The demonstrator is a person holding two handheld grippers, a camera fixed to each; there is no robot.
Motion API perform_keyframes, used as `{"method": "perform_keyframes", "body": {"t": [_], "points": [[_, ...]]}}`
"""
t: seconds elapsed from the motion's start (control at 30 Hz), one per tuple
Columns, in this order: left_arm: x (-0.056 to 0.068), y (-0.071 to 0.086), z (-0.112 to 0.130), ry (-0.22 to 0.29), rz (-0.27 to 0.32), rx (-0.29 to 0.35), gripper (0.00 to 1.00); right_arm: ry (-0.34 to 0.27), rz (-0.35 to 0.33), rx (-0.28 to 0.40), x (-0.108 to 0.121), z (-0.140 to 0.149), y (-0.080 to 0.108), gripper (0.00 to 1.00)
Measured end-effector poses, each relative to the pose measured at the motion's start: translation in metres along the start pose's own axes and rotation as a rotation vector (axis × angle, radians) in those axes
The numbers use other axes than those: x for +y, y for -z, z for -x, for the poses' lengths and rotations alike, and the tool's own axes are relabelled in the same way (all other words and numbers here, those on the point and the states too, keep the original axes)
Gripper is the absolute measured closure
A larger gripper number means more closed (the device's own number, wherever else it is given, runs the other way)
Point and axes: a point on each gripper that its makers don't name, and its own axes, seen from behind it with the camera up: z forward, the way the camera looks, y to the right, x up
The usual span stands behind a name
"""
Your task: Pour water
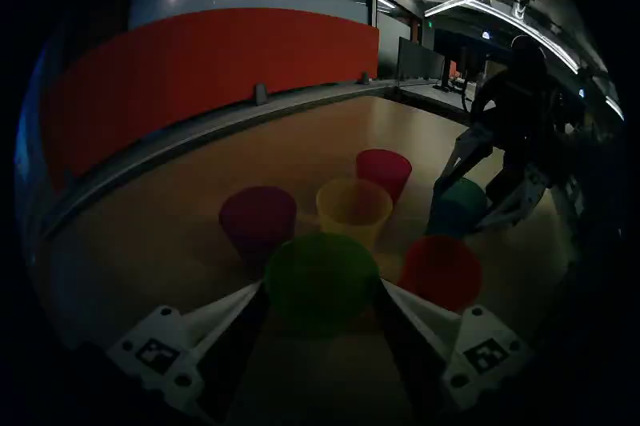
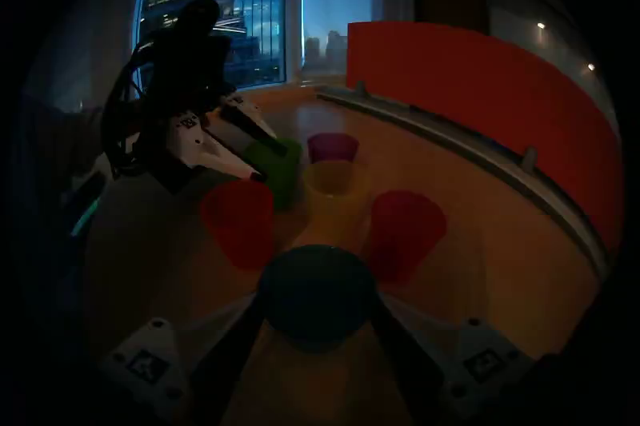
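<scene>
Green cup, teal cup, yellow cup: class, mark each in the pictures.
green cup (image 1: pixel 320 282), left gripper view, middle of body.
teal cup (image 2: pixel 318 294), right gripper view, middle of body.
yellow cup (image 2: pixel 336 204), right gripper view, side wall.

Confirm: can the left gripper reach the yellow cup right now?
Probably not: the left gripper looks closed on the green cup, which stands directly between it and the yellow cup.
</scene>
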Motion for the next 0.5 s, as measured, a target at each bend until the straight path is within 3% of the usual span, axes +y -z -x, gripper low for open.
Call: {"method": "perform_keyframes", "body": {"t": [0.5], "points": [[0.003,0.036,-0.028,0.006,-0.045,0.089,0.13,-0.004,0.04,0.08,0.002,-0.035,0.033,0.07]]}}
